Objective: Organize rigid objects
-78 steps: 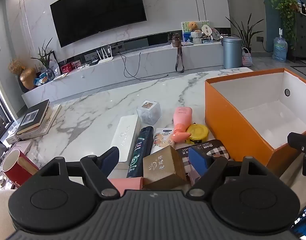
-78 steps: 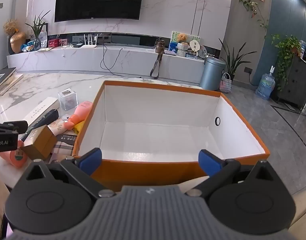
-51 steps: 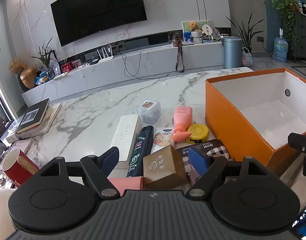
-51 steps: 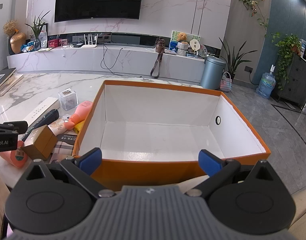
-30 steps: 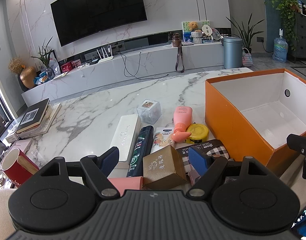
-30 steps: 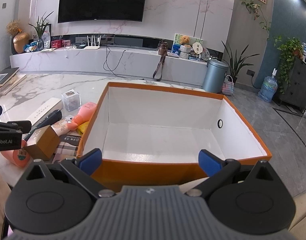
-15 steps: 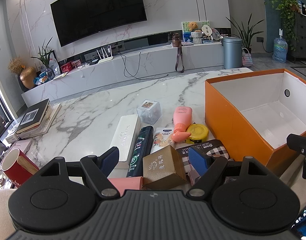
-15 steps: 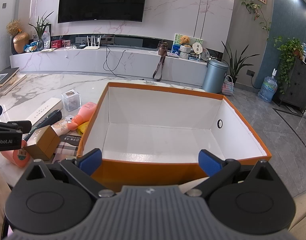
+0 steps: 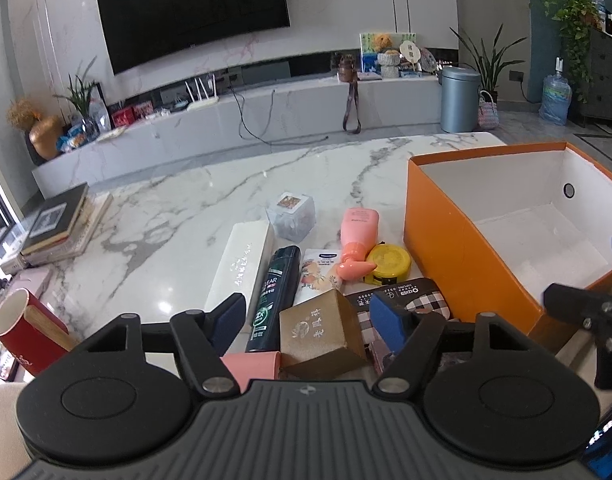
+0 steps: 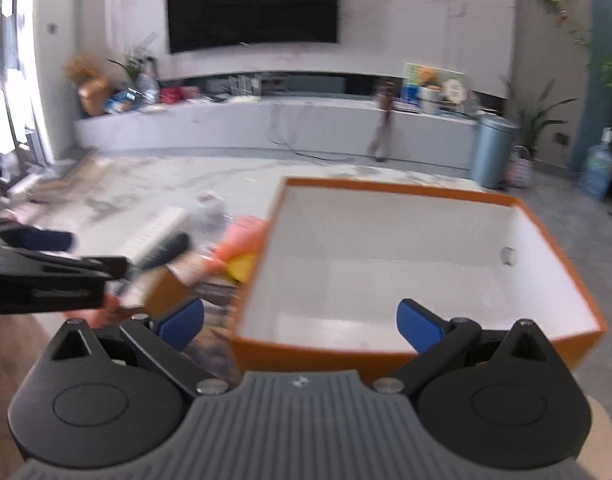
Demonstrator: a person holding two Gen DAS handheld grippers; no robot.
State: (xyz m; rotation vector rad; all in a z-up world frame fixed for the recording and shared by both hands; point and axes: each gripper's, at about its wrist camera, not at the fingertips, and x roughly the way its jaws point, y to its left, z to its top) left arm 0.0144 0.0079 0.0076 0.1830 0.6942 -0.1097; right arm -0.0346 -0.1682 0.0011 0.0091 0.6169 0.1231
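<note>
- White marble tabletop (image 9: 193, 216) holds all the things, and they lie just as they did a moment ago.
- The orange box (image 9: 458, 256) with white inside stands on the right. It has nothing in it, so the sorting has not begun, I think.
- The right hand-held gripper (image 10: 299, 322) is spread wide with nothing between its fingers. Its view has gone blurry and swung left, toward the pile.
- The left hand-held gripper (image 9: 312, 322) was wide apart; now its jaws are closing. The gold box (image 9: 320, 332) sits between its fingers, but they do not squeeze it yet.
- That gold box lies near the orange box, beside the dark bottle (image 9: 273, 294). It looks like the first thing to be picked.
</note>
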